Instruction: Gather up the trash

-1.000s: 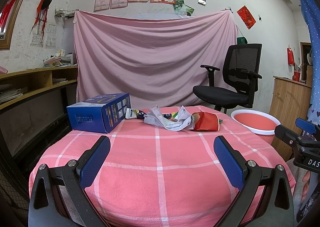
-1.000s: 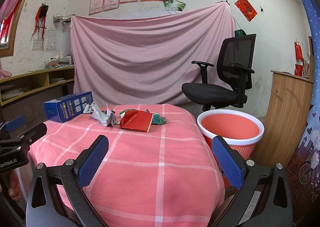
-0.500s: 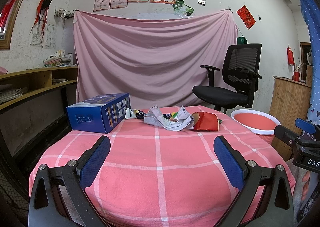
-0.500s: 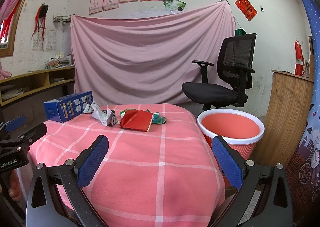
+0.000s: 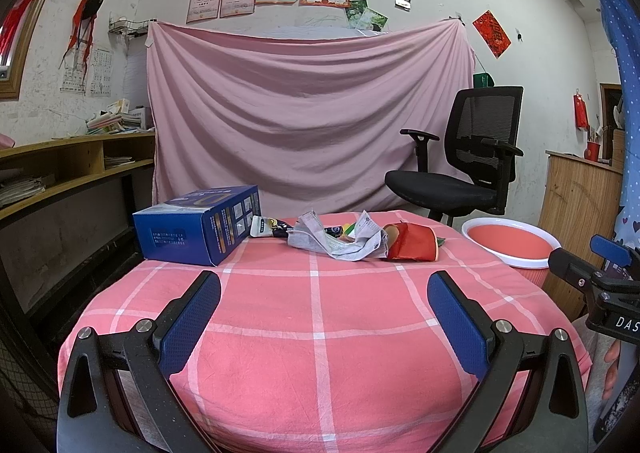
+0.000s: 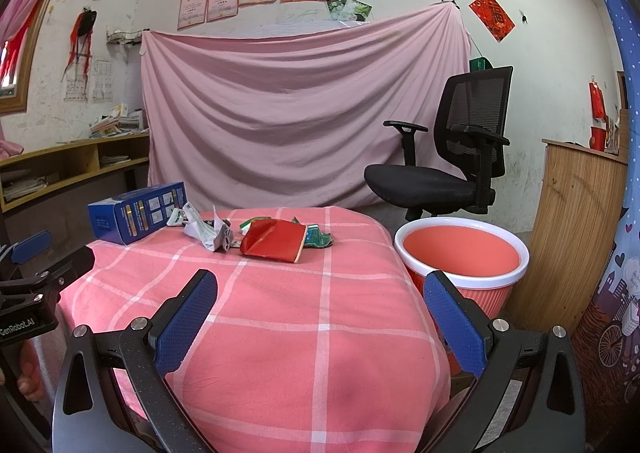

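Trash lies at the far side of the pink checked table (image 5: 320, 317): a blue carton (image 5: 198, 223), a crumpled grey paper (image 5: 340, 239), a flattened red pack (image 5: 412, 241) and small wrappers (image 5: 272, 227) behind them. In the right wrist view the same blue carton (image 6: 138, 211), paper (image 6: 210, 231), red pack (image 6: 276, 241) and a green wrapper (image 6: 318, 237) show. A salmon bin with a white rim (image 6: 460, 253) stands right of the table. My left gripper (image 5: 324, 293) and right gripper (image 6: 320, 291) hover open over the near edge, both empty.
A black office chair (image 5: 460, 169) stands behind the bin (image 5: 512, 243). A wooden cabinet (image 6: 576, 221) is at the right, wooden shelves (image 5: 60, 173) at the left. A pink sheet (image 5: 308, 117) hangs on the back wall. The other gripper shows at each view's edge.
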`<state>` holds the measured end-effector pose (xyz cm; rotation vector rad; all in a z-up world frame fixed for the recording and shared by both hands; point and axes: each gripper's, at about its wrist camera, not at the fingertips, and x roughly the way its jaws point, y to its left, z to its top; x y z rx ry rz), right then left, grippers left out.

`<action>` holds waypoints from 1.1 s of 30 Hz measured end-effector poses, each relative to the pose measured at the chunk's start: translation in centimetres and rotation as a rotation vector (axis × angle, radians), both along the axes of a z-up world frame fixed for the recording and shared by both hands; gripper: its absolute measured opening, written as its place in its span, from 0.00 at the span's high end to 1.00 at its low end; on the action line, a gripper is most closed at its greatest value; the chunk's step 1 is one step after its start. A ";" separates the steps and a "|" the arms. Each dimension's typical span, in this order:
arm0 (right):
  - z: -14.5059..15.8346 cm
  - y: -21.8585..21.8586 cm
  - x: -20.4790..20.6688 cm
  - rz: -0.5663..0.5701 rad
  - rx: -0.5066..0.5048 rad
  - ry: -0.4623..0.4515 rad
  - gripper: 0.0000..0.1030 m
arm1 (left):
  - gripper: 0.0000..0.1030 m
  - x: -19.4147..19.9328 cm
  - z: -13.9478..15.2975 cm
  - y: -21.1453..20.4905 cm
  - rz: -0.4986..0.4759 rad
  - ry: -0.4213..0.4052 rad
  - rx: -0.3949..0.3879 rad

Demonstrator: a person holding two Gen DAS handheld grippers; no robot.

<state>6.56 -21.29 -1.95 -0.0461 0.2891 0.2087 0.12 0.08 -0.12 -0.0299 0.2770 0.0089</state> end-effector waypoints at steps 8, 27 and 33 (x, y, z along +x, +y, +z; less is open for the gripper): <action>0.0 0.0 0.0 0.000 0.000 0.000 0.00 | 0.02 0.0 0.0 0.0 0.001 0.000 0.000; -0.1 0.1 0.2 0.001 0.004 0.005 0.00 | 0.02 0.0 0.0 0.0 0.000 0.000 0.002; -0.2 0.1 0.2 0.002 0.006 0.007 0.00 | 0.02 0.0 -0.1 0.1 0.004 0.002 0.001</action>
